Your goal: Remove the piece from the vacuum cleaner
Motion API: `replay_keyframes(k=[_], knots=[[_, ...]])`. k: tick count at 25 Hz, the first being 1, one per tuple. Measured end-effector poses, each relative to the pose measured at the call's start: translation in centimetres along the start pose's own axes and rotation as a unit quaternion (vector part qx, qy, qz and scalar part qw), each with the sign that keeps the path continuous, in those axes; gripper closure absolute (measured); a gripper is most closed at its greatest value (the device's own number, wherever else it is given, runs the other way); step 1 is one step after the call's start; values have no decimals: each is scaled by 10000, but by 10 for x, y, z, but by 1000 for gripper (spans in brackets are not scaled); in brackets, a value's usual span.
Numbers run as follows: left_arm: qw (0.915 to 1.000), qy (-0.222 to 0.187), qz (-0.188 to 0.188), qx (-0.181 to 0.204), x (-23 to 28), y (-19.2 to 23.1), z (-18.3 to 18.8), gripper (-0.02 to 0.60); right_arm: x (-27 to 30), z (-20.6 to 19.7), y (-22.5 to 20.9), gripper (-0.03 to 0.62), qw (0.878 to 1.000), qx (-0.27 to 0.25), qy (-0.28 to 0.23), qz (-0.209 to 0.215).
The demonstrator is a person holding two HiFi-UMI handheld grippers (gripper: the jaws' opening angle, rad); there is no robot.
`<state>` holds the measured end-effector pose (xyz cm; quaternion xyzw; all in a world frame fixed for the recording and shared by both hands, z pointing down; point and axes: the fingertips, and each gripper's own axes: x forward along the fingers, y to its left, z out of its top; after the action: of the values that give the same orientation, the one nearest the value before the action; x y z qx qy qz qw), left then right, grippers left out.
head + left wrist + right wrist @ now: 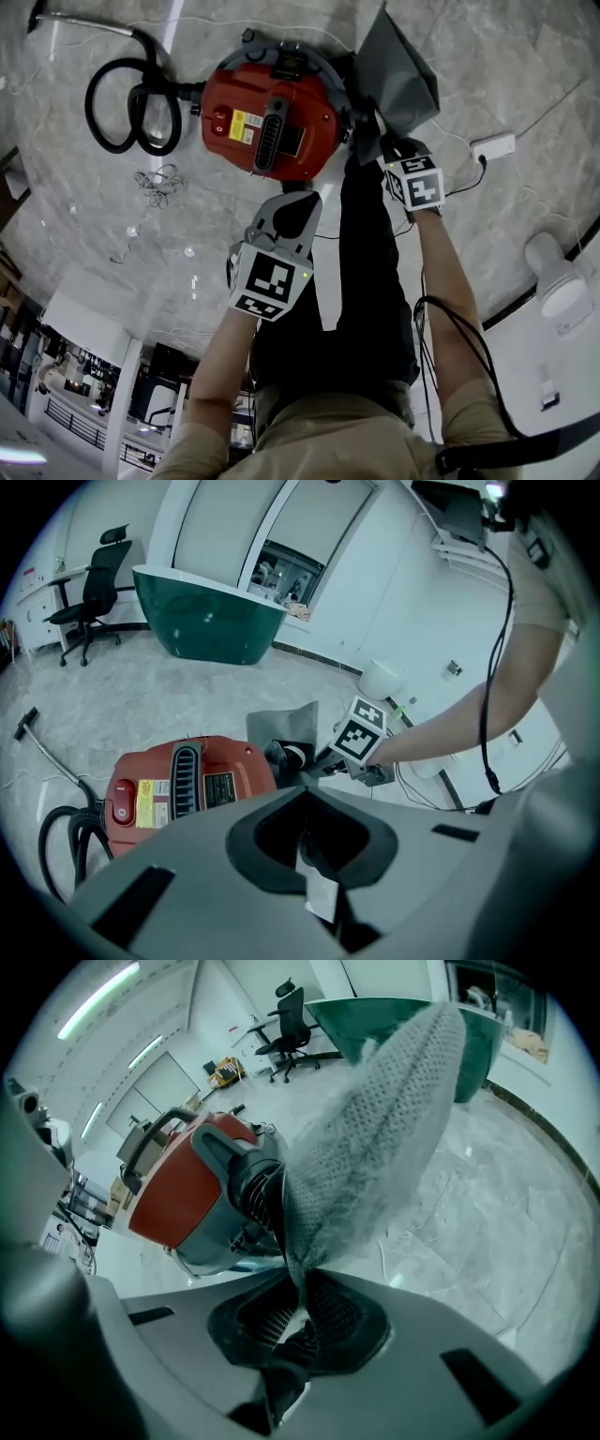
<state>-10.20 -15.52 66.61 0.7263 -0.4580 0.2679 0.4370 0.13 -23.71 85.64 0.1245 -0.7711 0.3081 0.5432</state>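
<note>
Head view: yellow label (237, 125), vacuum cleaner (309, 98)

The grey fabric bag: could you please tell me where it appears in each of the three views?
Head view: the grey fabric bag sits upper right, beside the red vacuum cleaner.
Left gripper view: the bag is at centre, just right of the vacuum cleaner.
Right gripper view: the bag fills the centre, pinched in the right gripper.
Shared landmark: the red vacuum cleaner.
</note>
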Motion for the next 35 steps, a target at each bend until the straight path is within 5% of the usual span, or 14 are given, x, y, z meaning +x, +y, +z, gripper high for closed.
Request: replay_keyframes(k=[16, 26, 35], knots=[[9999, -61, -53, -139, 4, -3, 2, 578, -15, -7, -61, 571, 9983, 238, 225, -490], [9999, -107, -83, -39, 8, -5, 15, 578, -49, 17, -83, 571, 9934, 919, -416, -545], [9992, -351, 67, 160, -19, -3, 46, 579, -104, 44, -87, 571, 9746, 1880, -1170, -345]])
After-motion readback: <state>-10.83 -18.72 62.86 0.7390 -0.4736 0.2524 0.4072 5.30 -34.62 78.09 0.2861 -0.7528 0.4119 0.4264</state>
